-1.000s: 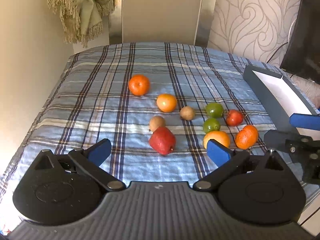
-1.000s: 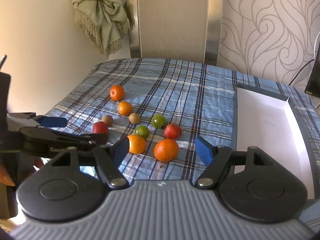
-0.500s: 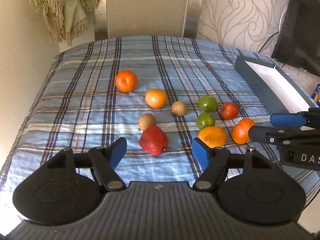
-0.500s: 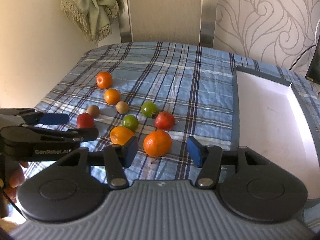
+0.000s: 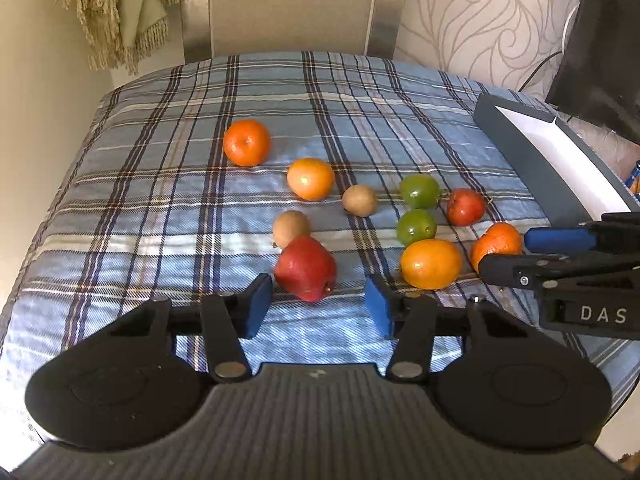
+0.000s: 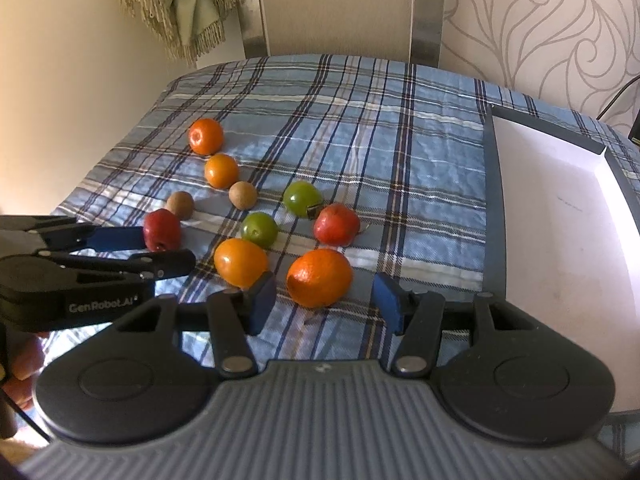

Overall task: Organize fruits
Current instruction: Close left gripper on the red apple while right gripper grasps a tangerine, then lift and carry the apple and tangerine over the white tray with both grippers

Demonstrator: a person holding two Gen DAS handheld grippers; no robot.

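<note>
Blue plaid cloth covers the tabletop, and nine fruits lie scattered across its middle. In the left wrist view the left gripper hangs low over the near edge, its blue pads partly spread after just closing in, with nothing pinched: the red apple sits just beyond the gap, in line with it but not touched. A brown kiwi rests right behind that apple, a second kiwi further right. Far left lies a tangerine, with a paler orange nearer and to its right. Two green limes sit together right of centre, beside a small red fruit. In the right wrist view the right gripper is likewise partly spread and empty, its jaws having narrowed; the big orange lies just past its pads, untouched, with a yellow-orange citrus close on its left. A grey tray with a white floor stands at the right edge of the cloth, holding no fruit. A green fringed scarf hangs on the far wall.
</note>
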